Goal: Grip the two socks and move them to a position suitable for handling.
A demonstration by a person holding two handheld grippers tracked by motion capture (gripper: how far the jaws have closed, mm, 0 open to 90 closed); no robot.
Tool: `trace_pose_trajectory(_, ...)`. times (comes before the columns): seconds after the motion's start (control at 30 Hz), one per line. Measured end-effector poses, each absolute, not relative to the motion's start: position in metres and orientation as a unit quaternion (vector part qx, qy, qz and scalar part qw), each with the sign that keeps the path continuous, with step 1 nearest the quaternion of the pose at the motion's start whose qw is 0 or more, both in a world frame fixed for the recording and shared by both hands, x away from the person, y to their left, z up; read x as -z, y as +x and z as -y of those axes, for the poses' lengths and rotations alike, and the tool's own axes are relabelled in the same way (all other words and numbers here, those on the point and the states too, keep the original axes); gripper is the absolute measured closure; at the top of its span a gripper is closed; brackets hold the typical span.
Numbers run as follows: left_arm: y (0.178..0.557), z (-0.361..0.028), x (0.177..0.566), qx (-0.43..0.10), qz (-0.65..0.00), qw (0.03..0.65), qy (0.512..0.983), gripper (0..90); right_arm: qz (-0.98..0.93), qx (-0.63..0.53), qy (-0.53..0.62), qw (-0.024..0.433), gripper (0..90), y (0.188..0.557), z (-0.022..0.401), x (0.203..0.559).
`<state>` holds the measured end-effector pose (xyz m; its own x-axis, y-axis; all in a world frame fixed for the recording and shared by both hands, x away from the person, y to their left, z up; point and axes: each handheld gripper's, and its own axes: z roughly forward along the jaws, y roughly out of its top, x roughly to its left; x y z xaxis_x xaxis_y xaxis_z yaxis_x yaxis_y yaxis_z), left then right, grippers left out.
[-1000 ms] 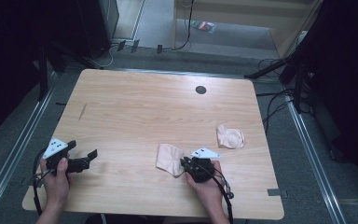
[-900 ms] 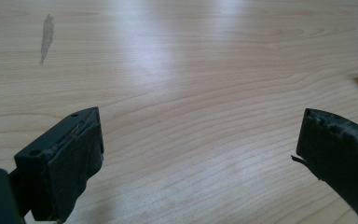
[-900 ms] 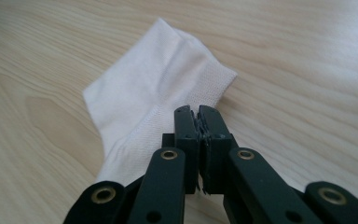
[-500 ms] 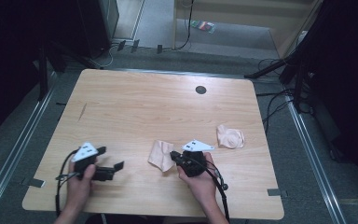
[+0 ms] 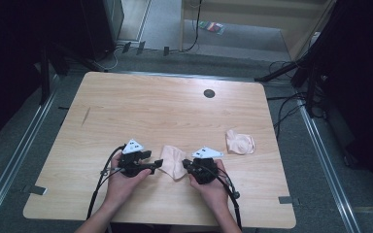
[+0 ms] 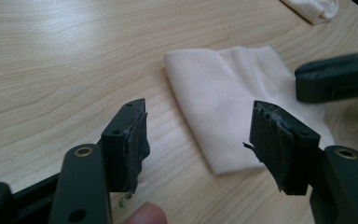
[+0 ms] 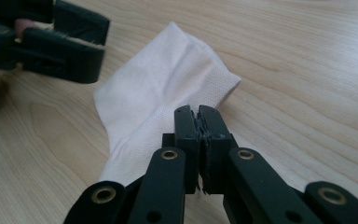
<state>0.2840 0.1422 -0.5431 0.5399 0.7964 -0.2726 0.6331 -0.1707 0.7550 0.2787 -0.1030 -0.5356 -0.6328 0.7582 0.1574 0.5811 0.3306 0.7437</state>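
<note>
Counter (image 5: 126,107) of pale wood carries everything here, with a small dark round hole (image 5: 209,93) near its far edge. Near the front edge lies a flat, pale pink sock (image 5: 172,161), between the two hands. The right tongs (image 5: 188,165) are clamped tight on its ribbed cuff edge, jaws pressed together over the fabric. The left tongs (image 5: 156,164) have just been closing and stand part-open, the sock's near end lying on the wood between the jaws, the pads not pressing it. A second sock (image 5: 240,142), bunched up, lies well apart to the right.
</note>
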Motion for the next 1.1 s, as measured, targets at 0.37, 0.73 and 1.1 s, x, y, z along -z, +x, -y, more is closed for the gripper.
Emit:
trace_pose_trajectory(0.37,0.295,-0.123,0.548,-0.111,-0.470,0.407,0.775,61.3,-0.816,-0.398,0.406,0.108,87.7,0.278,0.093,0.542)
trace_pose_trajectory(0.73,0.269,-0.144,0.532,-0.179,-0.450,0.395,0.781,88.5,-0.815,-0.410,0.397,0.104,87.7,0.270,0.070,0.543)
trace_pose_trajectory(1.1,0.225,-0.115,0.538,-0.157,-0.345,0.417,0.826,76.0,-0.802,-0.417,0.422,0.071,87.6,0.269,0.072,0.550)
